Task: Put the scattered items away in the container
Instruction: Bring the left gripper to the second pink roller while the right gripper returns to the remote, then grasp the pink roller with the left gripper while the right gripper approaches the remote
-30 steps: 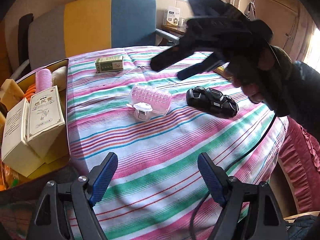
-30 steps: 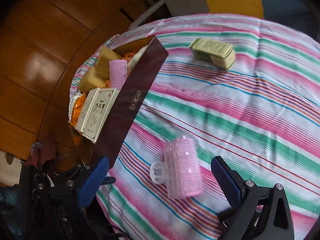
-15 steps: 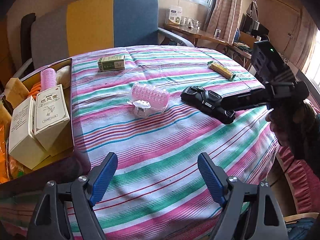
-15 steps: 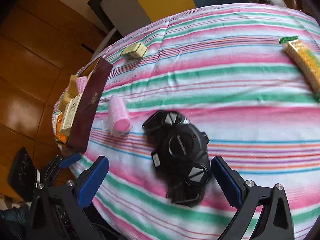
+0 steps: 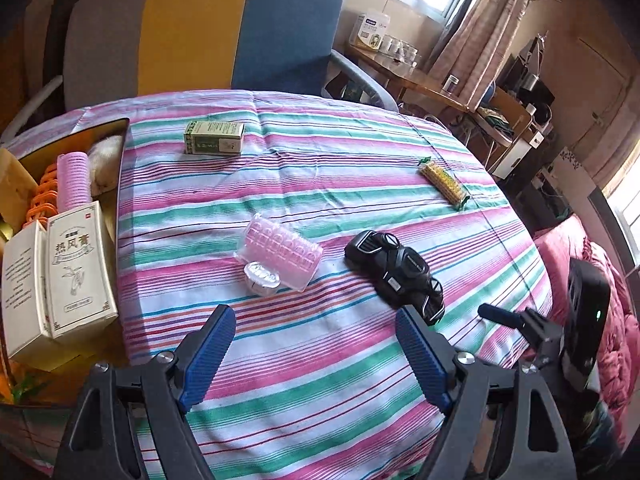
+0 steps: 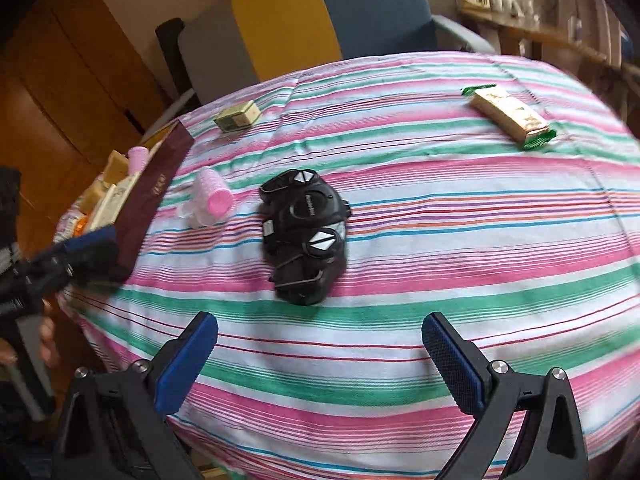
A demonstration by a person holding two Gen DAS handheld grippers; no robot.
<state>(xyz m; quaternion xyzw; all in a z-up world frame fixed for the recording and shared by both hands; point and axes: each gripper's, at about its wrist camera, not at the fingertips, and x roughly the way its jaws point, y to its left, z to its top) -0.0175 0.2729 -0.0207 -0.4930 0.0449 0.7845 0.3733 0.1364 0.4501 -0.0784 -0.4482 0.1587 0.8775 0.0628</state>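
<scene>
The black gadget [image 6: 306, 236] is lying mid-tabletop [image 6: 460, 240], at twelve o'clock just ahead of your right claw [image 6: 320, 354], whose blue fingers are standing wide apart, gripping nothing. The pink curler [image 5: 280, 254] is sitting at its nine o'clock, the container [image 5: 120, 184] beyond. Your left claw [image 5: 316, 352] is gaping empty too.

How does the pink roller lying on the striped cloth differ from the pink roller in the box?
The roller on the cloth lies loose on the striped tablecloth; the roller in the box rests among other items inside the box. The roller on the cloth has a clear clip beside it; the boxed one shows none. Both are pink ridged cylinders lying on their sides.
</scene>
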